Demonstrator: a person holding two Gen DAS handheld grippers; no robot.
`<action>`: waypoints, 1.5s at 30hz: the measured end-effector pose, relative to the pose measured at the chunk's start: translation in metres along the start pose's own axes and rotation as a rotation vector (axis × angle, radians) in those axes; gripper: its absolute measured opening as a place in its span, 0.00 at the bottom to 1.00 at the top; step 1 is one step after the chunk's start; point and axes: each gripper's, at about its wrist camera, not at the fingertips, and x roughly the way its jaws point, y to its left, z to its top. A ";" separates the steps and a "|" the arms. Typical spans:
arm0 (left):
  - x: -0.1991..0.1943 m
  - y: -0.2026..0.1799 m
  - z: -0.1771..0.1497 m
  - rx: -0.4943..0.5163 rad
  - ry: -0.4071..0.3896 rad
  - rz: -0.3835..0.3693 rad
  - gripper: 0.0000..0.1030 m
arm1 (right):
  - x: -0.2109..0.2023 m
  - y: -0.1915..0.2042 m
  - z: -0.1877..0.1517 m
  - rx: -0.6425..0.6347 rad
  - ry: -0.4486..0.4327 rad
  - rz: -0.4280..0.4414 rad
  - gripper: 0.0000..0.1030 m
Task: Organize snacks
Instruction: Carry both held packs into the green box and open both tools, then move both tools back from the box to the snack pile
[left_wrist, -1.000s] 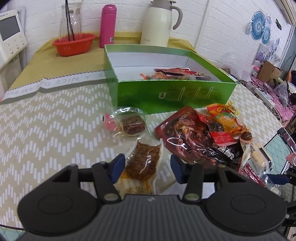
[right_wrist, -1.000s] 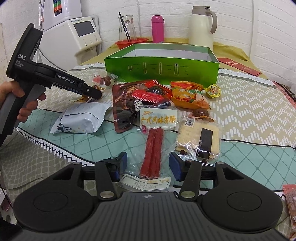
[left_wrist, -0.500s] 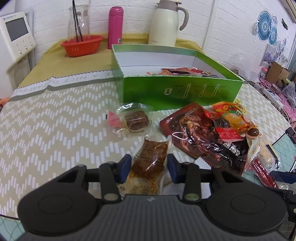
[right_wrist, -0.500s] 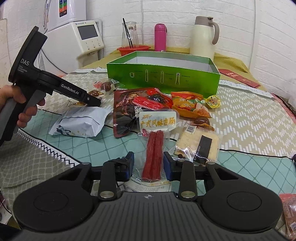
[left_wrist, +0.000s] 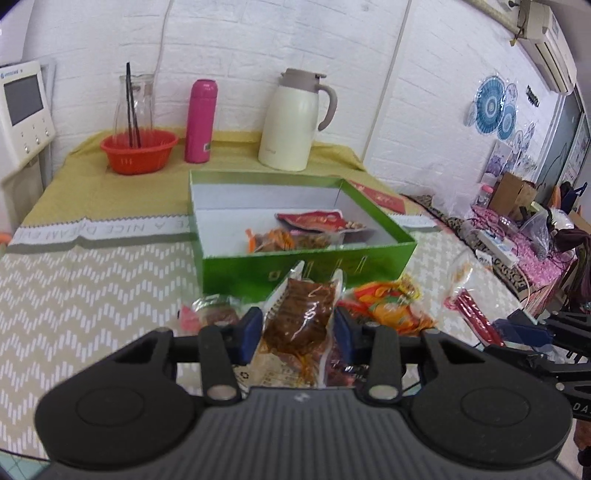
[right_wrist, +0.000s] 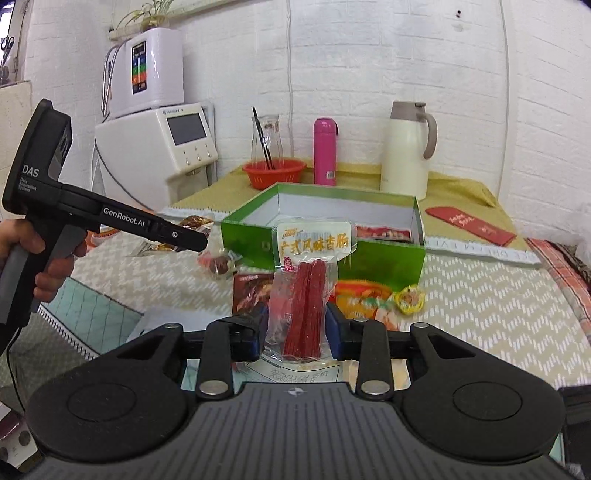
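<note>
left gripper (left_wrist: 298, 334) clamps brown snack pouch (left_wrist: 303, 314) | right gripper (right_wrist: 297, 334) clamps sausage pack (right_wrist: 306, 295)

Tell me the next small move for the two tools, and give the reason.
Probably carry both forward over the green box and release. The left tool is shut on a brown snack pack, the right tool on the red sausage pack, both held above the table, and the box stands open just ahead.

Both wrist cams low, close over table, facing back wall, sharing green box (left_wrist: 295, 266), pink flask (right_wrist: 325, 151)
</note>
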 end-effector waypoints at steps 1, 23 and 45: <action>0.002 -0.003 0.008 0.002 -0.015 -0.003 0.39 | 0.004 -0.003 0.007 -0.001 -0.012 0.000 0.57; 0.133 0.036 0.086 -0.100 0.006 0.108 0.39 | 0.178 -0.053 0.084 0.037 0.055 0.070 0.58; 0.129 0.031 0.083 -0.097 -0.089 0.179 0.90 | 0.194 -0.049 0.077 -0.105 0.073 0.040 1.00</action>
